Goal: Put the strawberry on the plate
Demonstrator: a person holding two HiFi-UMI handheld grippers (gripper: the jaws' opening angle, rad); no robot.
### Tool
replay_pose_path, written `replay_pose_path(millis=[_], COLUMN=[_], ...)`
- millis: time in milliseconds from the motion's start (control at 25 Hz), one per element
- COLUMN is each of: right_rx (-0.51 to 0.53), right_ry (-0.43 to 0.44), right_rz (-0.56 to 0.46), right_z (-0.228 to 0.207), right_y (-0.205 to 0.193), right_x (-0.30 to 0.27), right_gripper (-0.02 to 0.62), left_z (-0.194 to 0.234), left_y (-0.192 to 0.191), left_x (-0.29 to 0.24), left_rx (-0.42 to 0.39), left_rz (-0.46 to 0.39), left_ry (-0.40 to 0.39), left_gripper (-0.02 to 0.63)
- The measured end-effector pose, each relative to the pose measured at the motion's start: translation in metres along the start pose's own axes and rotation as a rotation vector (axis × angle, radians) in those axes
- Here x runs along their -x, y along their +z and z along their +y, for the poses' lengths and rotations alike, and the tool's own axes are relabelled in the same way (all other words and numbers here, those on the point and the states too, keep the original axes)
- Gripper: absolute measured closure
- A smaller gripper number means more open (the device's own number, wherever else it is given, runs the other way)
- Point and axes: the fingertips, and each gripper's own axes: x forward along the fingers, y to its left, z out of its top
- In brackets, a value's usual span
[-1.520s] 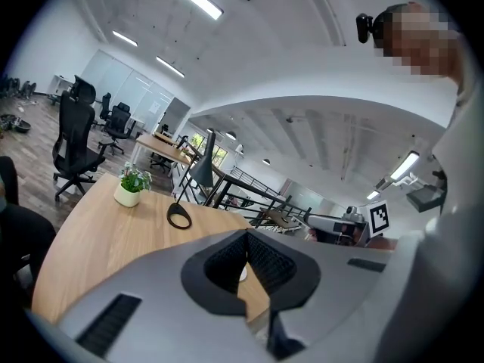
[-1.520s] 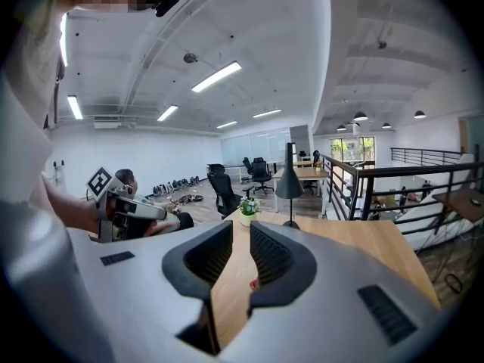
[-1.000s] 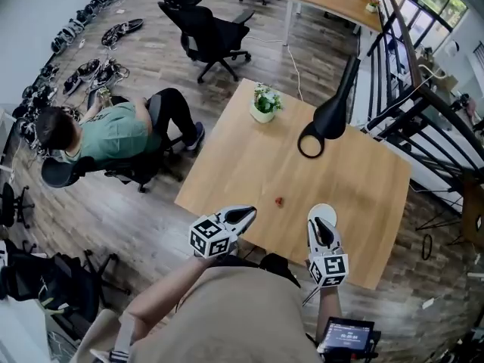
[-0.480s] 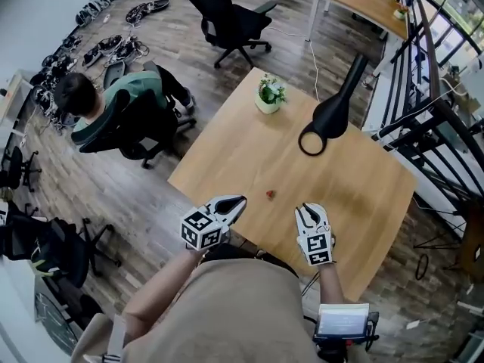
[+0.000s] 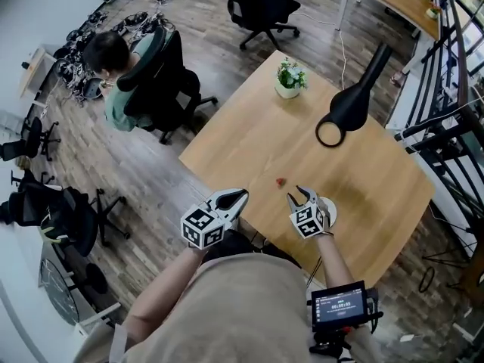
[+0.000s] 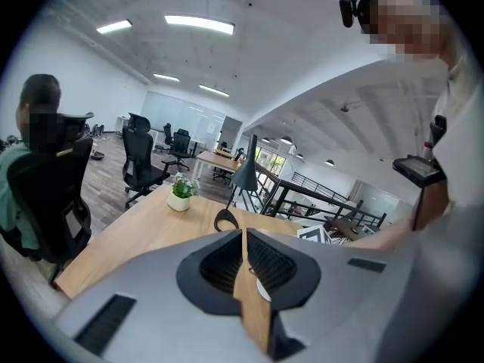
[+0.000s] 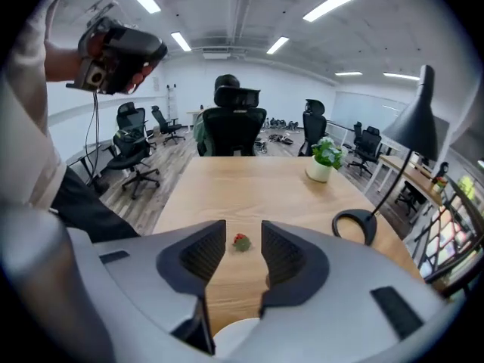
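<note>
A small red strawberry (image 5: 280, 181) lies on the wooden table (image 5: 378, 165) near its front edge. My right gripper (image 5: 297, 194) hovers just short of it. In the right gripper view the strawberry (image 7: 241, 242) shows on the table beyond the right gripper (image 7: 243, 229), in line with the gap. Its jaws are opening and nothing is between them. A white plate (image 5: 328, 210) sits under and right of that gripper, and its rim (image 7: 236, 339) shows below the jaws. My left gripper (image 5: 239, 197) is shut and empty at the table's front edge.
A black desk lamp (image 5: 344, 112) and a potted plant (image 5: 288, 78) stand at the table's far side. A person sits in a black chair (image 5: 162, 70) to the left. More office chairs stand around on the wooden floor.
My right gripper has moved left off the plate towards the strawberry, and its jaws have parted. The head view has shifted. The left gripper has kept its place.
</note>
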Motion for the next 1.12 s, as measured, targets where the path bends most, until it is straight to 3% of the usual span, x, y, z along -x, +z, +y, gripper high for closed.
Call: replay_pose_path(millis=[80,160,440,1040,1120], right_rx=[0.045,0.064,0.119,0.196,0.185], right_ry=[0.042,0.094,0.127,0.112,0.106], right_rz=[0.021,0.027,0.110,0.283,0.289], right_z=[0.003,0.008,0.014,0.020,0.021], right_y=[-0.005,-0.008,-0.033,-0.076,-0.075], right_x=[-0.021,-0.041,-0.102,-0.167,-0.167], right_gripper=[0.466,0.385,0.385,0.388,0.448], left_z=[0.004,0.010,0.028,0.058,0.059], left_y=[0.001,0.002,-0.010,-0.024,-0.020], left_x=[0.004,0.011,0.036,0.054,0.053], left_rx=[0.008,0.017,0.066,0.048,0.042], left_rz=[-0.010,-0.016,-0.034,0.035,0.038], left_ry=[0.026,0.053,0.123,0.141,0.138], left_gripper=[0.603,0.603,0.603,0.603,0.603])
